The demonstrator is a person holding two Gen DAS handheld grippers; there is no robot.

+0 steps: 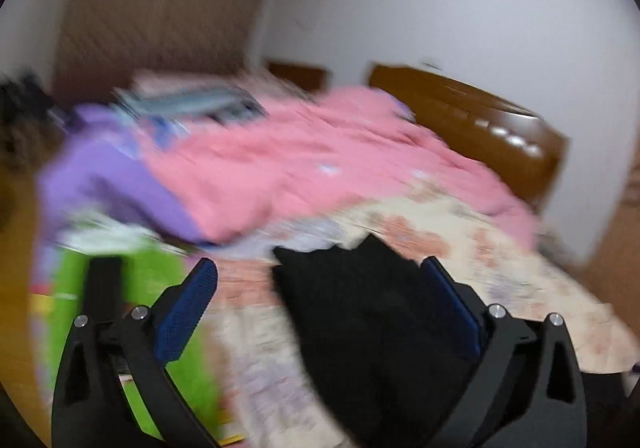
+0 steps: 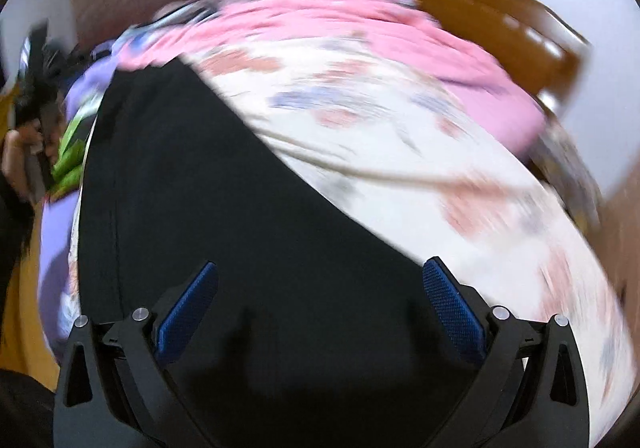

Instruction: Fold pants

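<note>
Black pants (image 1: 360, 312) lie on a floral bedsheet (image 1: 520, 268), blurred by motion. In the left wrist view my left gripper (image 1: 320, 272) stands wide open above the sheet, with the pants' upper edge between and beyond its blue pads (image 1: 188, 308), which do not press on it. In the right wrist view the pants (image 2: 208, 208) spread as a broad dark sheet from upper left to the bottom. My right gripper (image 2: 320, 276) hovers over them, wide open, blue pads (image 2: 452, 308) apart and gripping nothing.
A pink quilt (image 1: 300, 160) and a purple one (image 1: 100, 176) are heaped at the far side of the bed. A wooden headboard (image 1: 480, 120) stands right. A green item (image 1: 160, 288) lies left of the pants. A person's hand (image 2: 20, 156) shows at the left edge.
</note>
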